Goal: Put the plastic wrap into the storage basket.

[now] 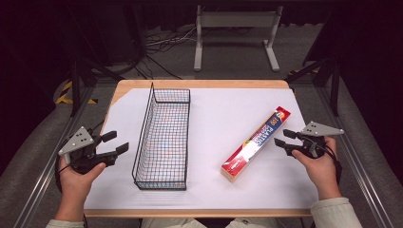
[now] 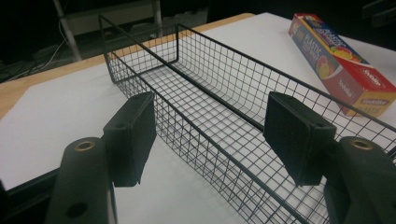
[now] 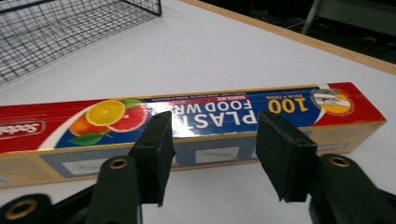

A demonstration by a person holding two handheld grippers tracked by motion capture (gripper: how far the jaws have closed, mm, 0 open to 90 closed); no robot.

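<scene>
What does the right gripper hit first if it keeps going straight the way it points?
Most likely the wrap box: the right gripper points at its long side with open jaws, close but apparently not touching. Nothing lies between them.

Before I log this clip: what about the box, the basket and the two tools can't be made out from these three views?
- Plastic wrap box: its left end is cut off by the frame edge in the right gripper view; the small print is too blurred to read.
- Wire basket: its near end runs out of the bottom edge in the left gripper view.
- Right tool: in the high view it is too small to tell whether it touches the box.
</scene>
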